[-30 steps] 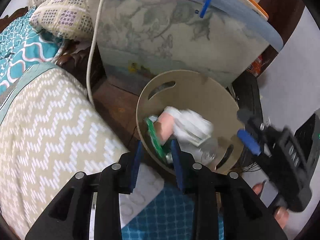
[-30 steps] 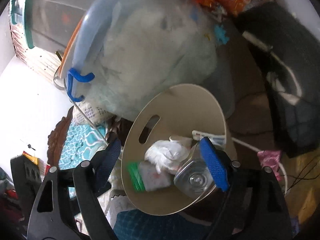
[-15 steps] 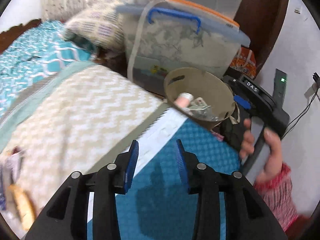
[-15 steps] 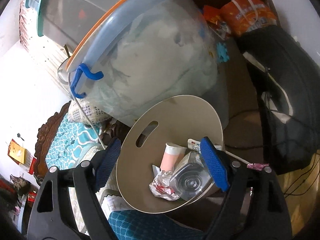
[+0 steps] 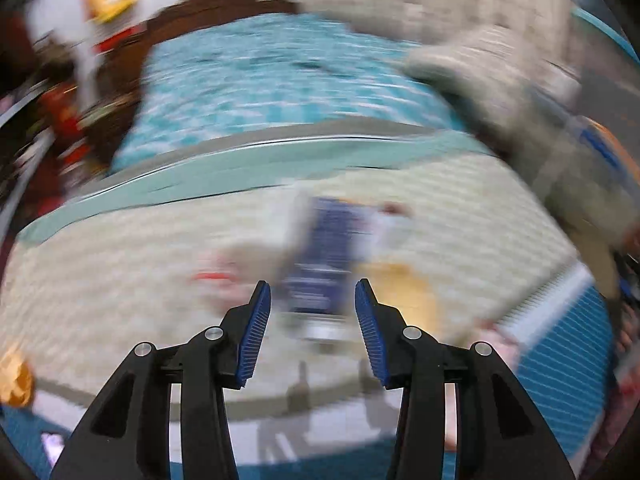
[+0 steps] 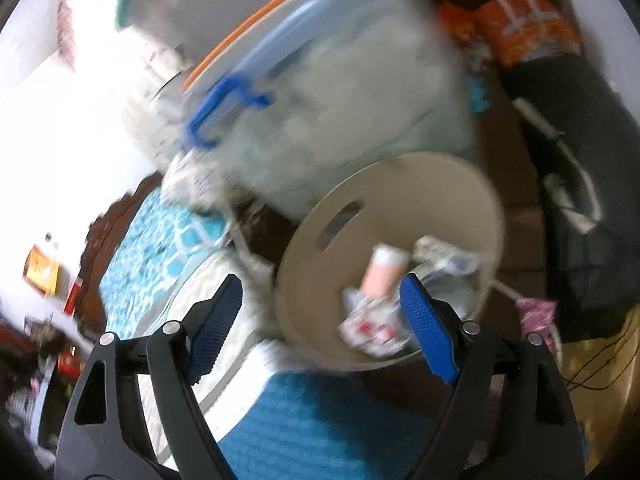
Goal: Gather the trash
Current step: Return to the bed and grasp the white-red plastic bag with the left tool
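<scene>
The left wrist view is blurred by motion. My left gripper (image 5: 312, 320) hangs over a cream zigzag blanket (image 5: 120, 280), its jaws opening with nothing between them. Just beyond its fingertips lie a dark blue packet (image 5: 328, 248), a red-and-white wrapper (image 5: 218, 276) and a yellow piece (image 5: 400, 292). In the right wrist view my right gripper (image 6: 320, 316) stands wide open at the near rim of a beige bin (image 6: 400, 184). The bin holds a pink tube (image 6: 380, 272) and crumpled wrappers (image 6: 368, 328). The right finger overlaps the bin's contents; I cannot tell whether it touches.
A clear storage box (image 6: 340, 112) with a blue handle stands behind the bin. A black bag (image 6: 580, 160) and orange packets (image 6: 520, 24) lie to its right. A teal patterned sheet (image 5: 280, 80) and a pillow (image 5: 480, 72) lie beyond the blanket. A dark wooden headboard (image 5: 224, 4) closes the far end.
My left gripper swung away from the bin and across the bed to the litter on the blanket, jaws widening. The right gripper shifted slightly; the bin's contents have tumbled.
</scene>
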### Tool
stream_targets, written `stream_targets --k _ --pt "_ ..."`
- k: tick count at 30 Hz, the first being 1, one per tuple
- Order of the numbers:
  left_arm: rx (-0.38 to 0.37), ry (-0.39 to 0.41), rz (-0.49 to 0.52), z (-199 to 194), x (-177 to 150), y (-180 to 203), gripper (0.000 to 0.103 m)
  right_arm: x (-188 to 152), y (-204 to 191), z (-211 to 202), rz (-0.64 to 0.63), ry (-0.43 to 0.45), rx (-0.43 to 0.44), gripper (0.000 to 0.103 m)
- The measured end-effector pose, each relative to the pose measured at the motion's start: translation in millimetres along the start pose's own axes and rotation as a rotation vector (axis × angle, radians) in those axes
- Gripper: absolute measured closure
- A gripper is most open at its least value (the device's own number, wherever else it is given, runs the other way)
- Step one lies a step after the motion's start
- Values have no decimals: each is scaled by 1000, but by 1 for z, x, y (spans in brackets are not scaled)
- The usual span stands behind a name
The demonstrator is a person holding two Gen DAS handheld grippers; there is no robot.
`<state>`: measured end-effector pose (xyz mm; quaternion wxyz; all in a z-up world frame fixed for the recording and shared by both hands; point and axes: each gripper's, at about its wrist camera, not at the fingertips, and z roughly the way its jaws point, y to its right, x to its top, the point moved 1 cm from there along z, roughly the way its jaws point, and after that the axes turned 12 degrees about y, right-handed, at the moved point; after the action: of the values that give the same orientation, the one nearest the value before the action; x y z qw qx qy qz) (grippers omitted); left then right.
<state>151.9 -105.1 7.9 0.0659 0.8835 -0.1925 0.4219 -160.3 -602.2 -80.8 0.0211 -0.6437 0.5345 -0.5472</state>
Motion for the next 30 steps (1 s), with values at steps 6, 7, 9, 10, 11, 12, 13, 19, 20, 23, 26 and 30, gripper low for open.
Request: stream_targets --k 6,7,9,10,11,12,13,19,20,23,26,30 --pt "37 -76 -104 45 -14 -74 61 -39 -103 7 -136 -152 204 23" --pt "24 -81 -114 50 -16 -78 61 -47 -124 9 -163 -185 243 23" --pt "-25 -84 -135 62 -20 -84 61 -73 -176 16 -230 -285 343 23" --pt "-41 -85 -135 68 -19 -84 61 -84 -199 19 -254 -329 385 23" --pt "-53 -83 -134 73 -20 -85 61 -98 -222 24 -277 -376 426 23" --pt "-63 -81 -134 78 -21 -82 61 -116 -253 31 -302 -443 477 23" --pt "-79 -78 -141 81 -22 -82 61 -132 -280 37 -321 -496 522 23" --pt "-162 -55 -180 91 -21 -81 72 -235 -415 90 -465 -722 600 23" --pt "-175 -54 -182 91 -22 -80 77 -246 -426 96 -474 -744 595 23" --pt "-187 -44 -181 93 -23 -78 81 -300 -462 117 -587 -800 538 25" --pt "-200 -56 -198 89 -27 -81 84 -342 -472 120 -677 -906 509 49" --pt "-208 -69 -242 69 -39 -95 84 -351 -457 98 -720 -947 556 51"
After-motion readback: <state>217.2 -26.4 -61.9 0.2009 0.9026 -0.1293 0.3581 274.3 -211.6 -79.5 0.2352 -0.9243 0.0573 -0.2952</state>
